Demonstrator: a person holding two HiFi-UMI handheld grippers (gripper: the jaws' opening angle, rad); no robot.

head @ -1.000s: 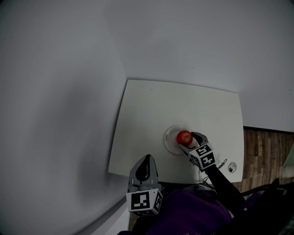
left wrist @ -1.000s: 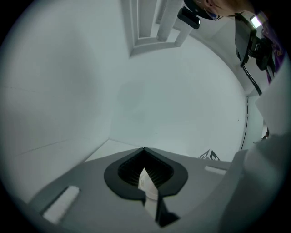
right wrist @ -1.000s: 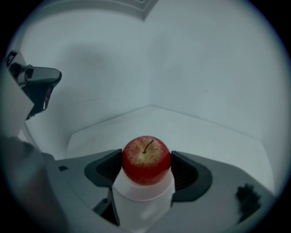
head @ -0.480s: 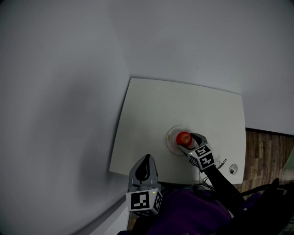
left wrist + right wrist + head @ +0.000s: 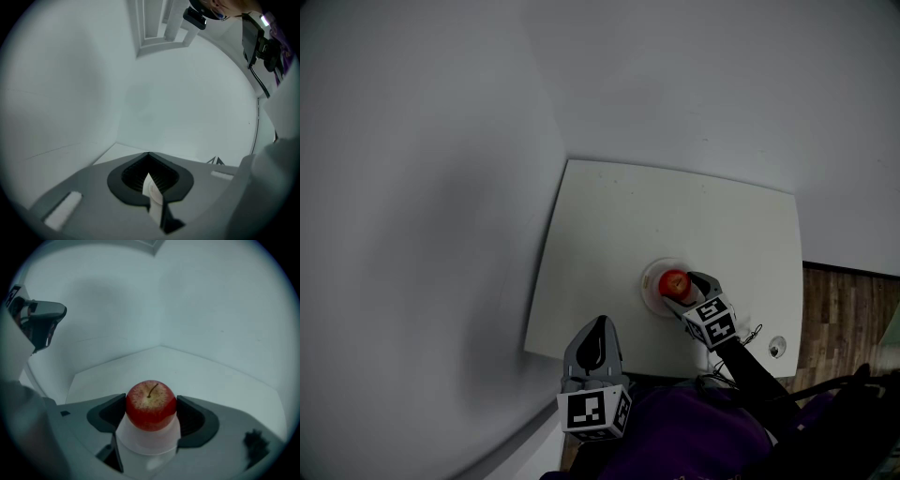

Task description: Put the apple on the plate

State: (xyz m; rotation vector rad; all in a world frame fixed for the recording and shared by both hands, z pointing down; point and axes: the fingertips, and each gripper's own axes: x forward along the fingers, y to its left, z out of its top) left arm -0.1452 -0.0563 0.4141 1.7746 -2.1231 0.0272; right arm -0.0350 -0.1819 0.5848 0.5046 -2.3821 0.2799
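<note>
Table (image 5: 609,234), plate (image 5: 648,285), apple (image 5: 675,280): unchanged.

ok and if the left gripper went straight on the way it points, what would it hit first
Probably the plain grey wall beyond the white table. The left gripper, jaws shut, aims low across the tabletop and might graze it first.

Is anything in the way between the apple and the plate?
Nothing visible. The apple is gripped between the jaws of the right gripper, directly over the plate, with only bare plate below it. Whether it already touches the plate cannot be told.
</note>
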